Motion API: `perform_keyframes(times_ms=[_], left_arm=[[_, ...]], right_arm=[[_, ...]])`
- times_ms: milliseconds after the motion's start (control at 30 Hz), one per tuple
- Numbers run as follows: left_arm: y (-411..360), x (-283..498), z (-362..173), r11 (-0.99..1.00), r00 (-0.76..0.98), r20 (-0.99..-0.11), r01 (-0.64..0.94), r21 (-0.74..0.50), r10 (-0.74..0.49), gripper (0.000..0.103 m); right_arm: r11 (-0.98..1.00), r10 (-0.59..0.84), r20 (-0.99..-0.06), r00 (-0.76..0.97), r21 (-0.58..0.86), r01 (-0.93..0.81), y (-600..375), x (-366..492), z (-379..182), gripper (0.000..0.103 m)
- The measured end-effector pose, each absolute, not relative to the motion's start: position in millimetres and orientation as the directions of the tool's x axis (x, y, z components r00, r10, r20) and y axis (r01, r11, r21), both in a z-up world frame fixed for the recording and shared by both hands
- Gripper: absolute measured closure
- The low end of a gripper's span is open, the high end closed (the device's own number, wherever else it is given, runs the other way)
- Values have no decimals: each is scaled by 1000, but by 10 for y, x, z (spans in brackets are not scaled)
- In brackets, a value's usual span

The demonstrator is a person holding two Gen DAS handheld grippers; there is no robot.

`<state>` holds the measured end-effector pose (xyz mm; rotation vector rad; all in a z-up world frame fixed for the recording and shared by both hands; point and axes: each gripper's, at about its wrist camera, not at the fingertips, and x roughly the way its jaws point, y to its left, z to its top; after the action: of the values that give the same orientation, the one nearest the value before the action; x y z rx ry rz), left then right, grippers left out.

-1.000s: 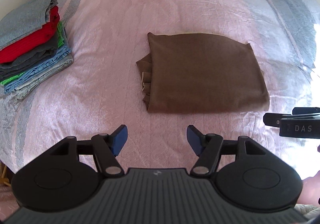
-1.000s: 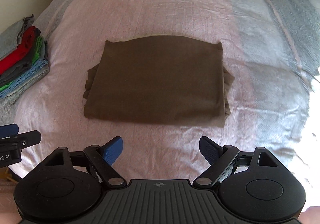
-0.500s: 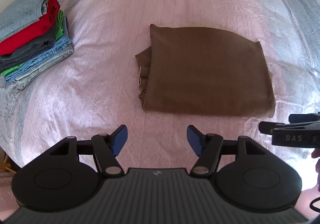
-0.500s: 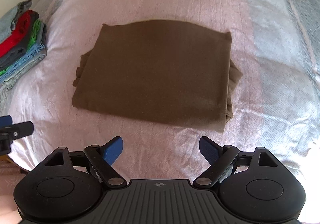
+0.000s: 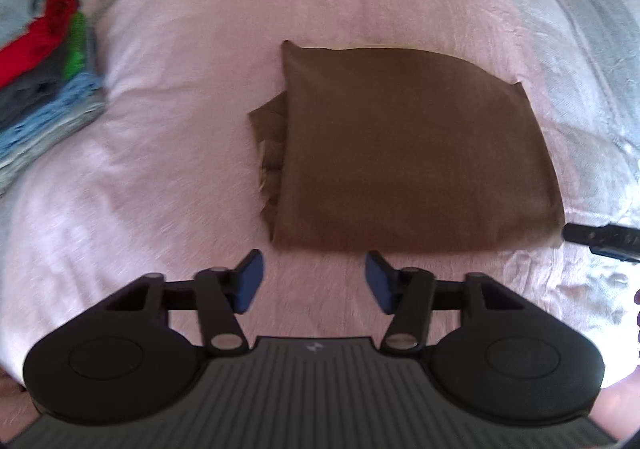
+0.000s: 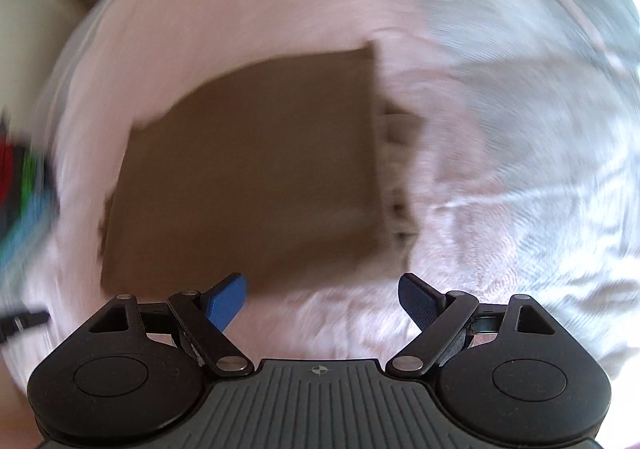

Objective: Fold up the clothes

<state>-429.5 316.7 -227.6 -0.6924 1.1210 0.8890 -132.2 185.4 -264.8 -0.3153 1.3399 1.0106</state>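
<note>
Left wrist view: the left gripper (image 5: 314, 281) hangs over the bed with its jaws closing, moderately apart, nothing between the blue pads but bare pink bedspread (image 5: 168, 185). Just beyond the fingertips lies the brown garment (image 5: 412, 153), folded into a rough rectangle on the middle of the bed, with loose layers sticking out along its left edge. Its near edge sits close to the pads but not between them. At the far left a stack of folded clothes (image 5: 44, 69) in grey, red, green and blue rests well apart from the garment.

Right wrist view, blurred: the right gripper (image 6: 322, 301) has its jaws spread wide and empty, poised just short of the garment's near edge, toward its right corner. Its tip also shows at the right edge of the left view, beside the garment's near right corner.
</note>
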Motion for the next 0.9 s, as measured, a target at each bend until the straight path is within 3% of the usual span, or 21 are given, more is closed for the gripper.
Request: perform_keyframes(times_ms=[100,400,467,633,667,700,800,900], left_arm=[[3365,-4258,-2501,508,235,-943,-857,-87,235,69],[3856,-4095,-3075,506,377,-907,-829,-240,189,74],[3926,-4113,-3183,490,392,-903,-830,-265,177,77],[4048,-4215,-3415,444,423,-892,-838,-319,157,82],[4060,-4248,-3450,429,432,-888,-839,-334,154,82],[4072,-4281,-3485,411,442,-884,-842,-351,150,84],[4107,-4363,-3561,364,469,-872,-843,-396,137,86],[4135,-4408,-3575,356,489,-863,-834,-421,126,86]], right_arm=[[628,512,-856,-70,428,-650,1764,-1059,-2843,17],[620,634,-772,-36,537,-572,1882,-596,-3391,18],[604,654,-752,-78,582,-545,1888,-518,-3528,34],[553,721,-674,-161,700,-452,1880,-395,-3757,37],[545,729,-661,-176,717,-435,1877,-396,-3787,39],[540,736,-649,-191,734,-413,1872,-402,-3822,47],[546,755,-626,-197,766,-339,1845,-399,-3940,50],[571,756,-627,-187,772,-278,1812,-377,-4006,74]])
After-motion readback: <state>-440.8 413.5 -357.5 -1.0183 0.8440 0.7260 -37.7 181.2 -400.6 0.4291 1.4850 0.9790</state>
